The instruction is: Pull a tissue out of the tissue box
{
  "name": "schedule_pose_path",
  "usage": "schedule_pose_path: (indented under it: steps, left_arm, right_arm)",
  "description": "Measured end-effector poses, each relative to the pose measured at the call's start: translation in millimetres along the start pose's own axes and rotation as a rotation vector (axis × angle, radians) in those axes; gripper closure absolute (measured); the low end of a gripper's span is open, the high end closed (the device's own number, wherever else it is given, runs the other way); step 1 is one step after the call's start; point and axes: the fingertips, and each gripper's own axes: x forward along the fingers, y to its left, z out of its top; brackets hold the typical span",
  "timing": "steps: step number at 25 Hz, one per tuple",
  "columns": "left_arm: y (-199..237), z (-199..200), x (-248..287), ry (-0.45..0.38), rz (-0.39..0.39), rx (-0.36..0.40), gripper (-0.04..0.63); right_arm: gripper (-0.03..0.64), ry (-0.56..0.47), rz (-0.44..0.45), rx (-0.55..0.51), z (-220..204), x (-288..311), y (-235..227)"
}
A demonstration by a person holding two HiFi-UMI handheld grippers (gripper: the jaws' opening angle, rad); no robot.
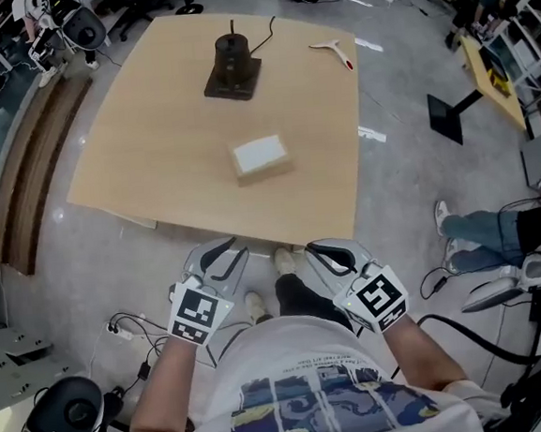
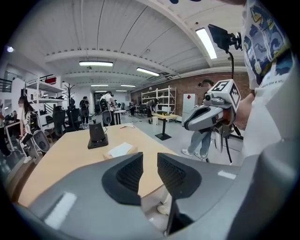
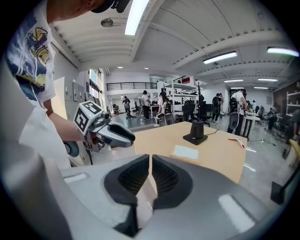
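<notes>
Head view: set above the person, facing steeply down. The light wooden table (image 1: 151, 145) lies ahead, well apart, with both grippers close below the lens.

Left gripper view: low behind the jaws of the left gripper (image 1: 220, 257), facing forward across the table from off its near edge.

Right gripper view: set likewise on the right gripper (image 1: 330, 252).

All three views share the table, the white-topped cardboard tissue box (image 1: 262, 157) and the black stand (image 1: 233, 68). Each gripper view also catches the opposite gripper.
</notes>
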Motion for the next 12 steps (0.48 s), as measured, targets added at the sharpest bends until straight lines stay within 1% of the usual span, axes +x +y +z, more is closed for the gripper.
schedule_pose_path:
  steps: [3, 8, 12]
  left_arm:
    - [19, -3, 27, 0.045, 0.011, 0.036, 0.485]
    - [50, -15, 75, 0.151, 0.022, 0.148, 0.462]
    - [71, -19, 116, 0.205, 0.013, 0.196, 0.443]
  right_arm:
    - [0.6, -0.001, -0.005, -0.004, 7, 5, -22]
    - [0.6, 0.004, -0.01, 0.021, 9, 20, -58]
    - [0.6, 0.009, -0.015, 0.041, 10, 27, -88]
